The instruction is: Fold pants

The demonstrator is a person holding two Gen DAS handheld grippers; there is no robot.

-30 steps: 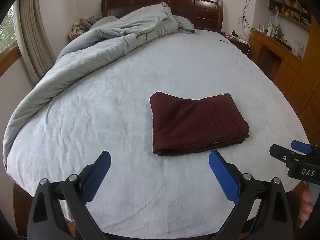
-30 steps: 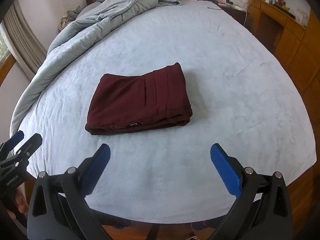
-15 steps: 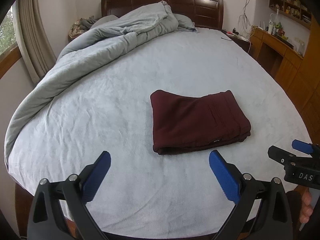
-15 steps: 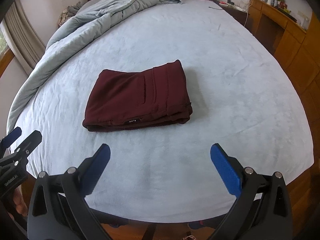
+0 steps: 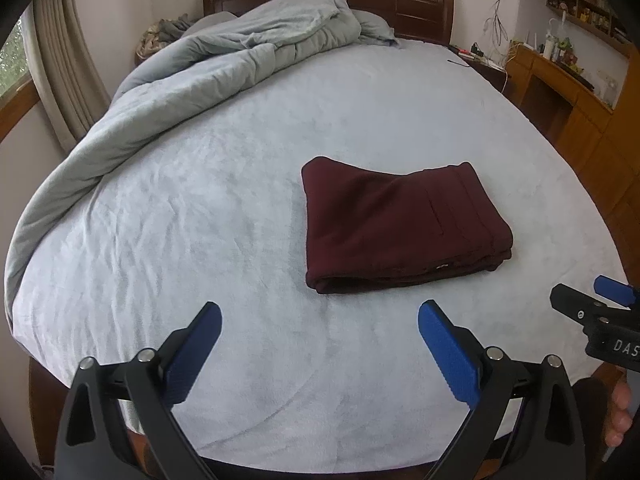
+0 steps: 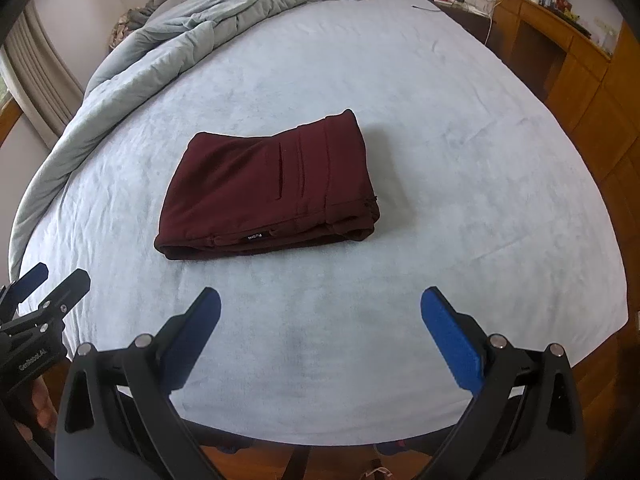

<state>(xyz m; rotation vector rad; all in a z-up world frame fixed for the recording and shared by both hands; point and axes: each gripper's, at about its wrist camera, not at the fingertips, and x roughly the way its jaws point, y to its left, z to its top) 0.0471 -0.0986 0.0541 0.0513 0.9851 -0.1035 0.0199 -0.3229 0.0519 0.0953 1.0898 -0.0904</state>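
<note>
Dark maroon pants lie folded into a compact rectangle on the pale blue bed sheet; they also show in the right wrist view, with a small label on the near edge. My left gripper is open and empty, above the sheet just short of the pants' near left corner. My right gripper is open and empty, above the sheet in front of the pants. Neither gripper touches the pants. Each gripper's tip shows at the edge of the other's view.
A rumpled grey duvet is piled along the bed's left side and head. A dark wooden headboard stands behind it. Wooden cabinets and a cluttered desk line the right wall. The bed's near edge lies below my grippers.
Both grippers have drawn slightly back and up from the pants, staying open. The pants have not moved.
</note>
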